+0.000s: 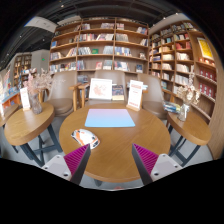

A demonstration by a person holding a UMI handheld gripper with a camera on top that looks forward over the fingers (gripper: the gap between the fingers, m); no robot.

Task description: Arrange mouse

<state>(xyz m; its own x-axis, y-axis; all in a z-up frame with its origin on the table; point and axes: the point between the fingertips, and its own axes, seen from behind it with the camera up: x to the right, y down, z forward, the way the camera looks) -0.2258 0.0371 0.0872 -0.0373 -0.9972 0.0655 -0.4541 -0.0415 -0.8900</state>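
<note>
**White-and-orange mouse lying off the mat, hand-held gripper standing open above the bench**

Wooden and round, the bench (115,150) is carrying a pale blue mat (110,118) near its middle. The mouse (86,138) is lying on the bare wood, just beside the mat's near left corner and just ahead of the left finger. It appears white with an orange or red patch; finer detail is too small to tell.

The hand-held gripper (110,160) is hovering with its fingers spread wide, magenta pads (76,157) facing inward, and nothing is sitting between them. The mouse is lying to the left of the gap, not inside it.

Handling judgement: the mouse is looking like a light, rigid plastic shell, smooth and rounded on top, so it is likely slipping under a pinch taken high on the dome. The flatter side walls, low and near the waist, are offering the surest hold. A cable is not visible, so drag cannot be assessed. Pressing down on the buttons is better avoided.

Next move, as judged: the fingers are needing to shift left and descend until they are straddling the mouse across its narrow width.

Beyond the bench, chairs (66,92), display cards (100,89) and tall bookshelves (100,45) are standing well apart from the work area. A second table (22,122) with a vase is standing to the left.
</note>
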